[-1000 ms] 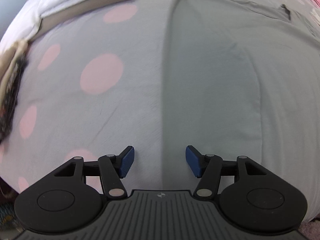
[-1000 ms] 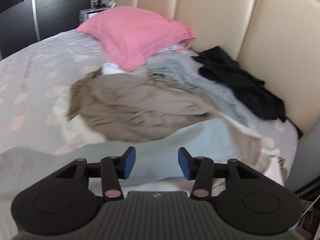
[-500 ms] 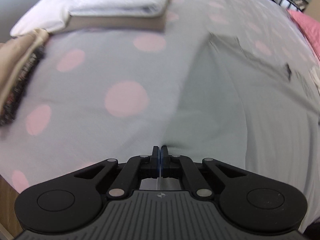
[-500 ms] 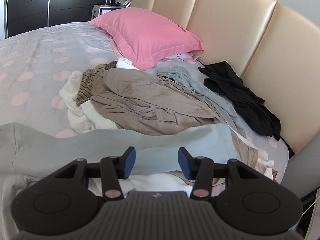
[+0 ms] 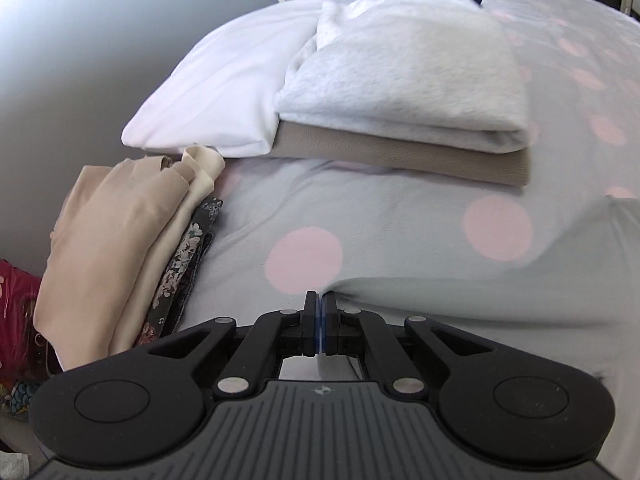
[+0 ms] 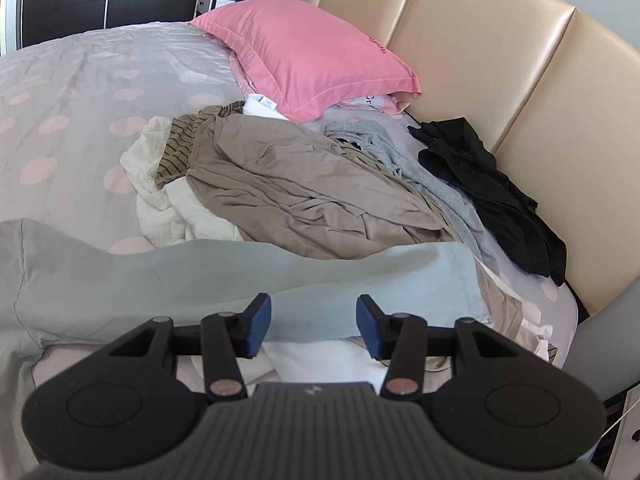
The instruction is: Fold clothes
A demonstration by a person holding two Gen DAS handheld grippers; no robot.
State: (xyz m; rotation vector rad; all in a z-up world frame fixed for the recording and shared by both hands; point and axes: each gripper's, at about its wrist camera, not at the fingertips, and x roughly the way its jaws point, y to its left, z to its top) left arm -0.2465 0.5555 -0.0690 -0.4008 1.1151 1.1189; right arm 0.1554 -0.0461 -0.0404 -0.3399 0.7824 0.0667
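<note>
A pale grey-green shirt (image 5: 500, 320) lies on the dotted bedsheet (image 5: 380, 208). My left gripper (image 5: 320, 312) is shut on the shirt's edge and lifts it off the sheet. In the right wrist view the same shirt's sleeve (image 6: 240, 276) stretches across in front of my right gripper (image 6: 312, 320), which is open and empty, hovering just above the sleeve.
Folded white and tan clothes (image 5: 404, 92) are stacked ahead of the left gripper, and folded beige and floral pieces (image 5: 120, 248) lie at the left bed edge. A heap of unfolded clothes (image 6: 304, 188), a pink pillow (image 6: 312, 52), a black garment (image 6: 492, 184) and the headboard (image 6: 500, 60) lie ahead of the right gripper.
My left gripper has closed on the shirt's edge and lifted and turned left toward the folded stacks. My right gripper has stayed open and shifted slightly over the sleeve.
</note>
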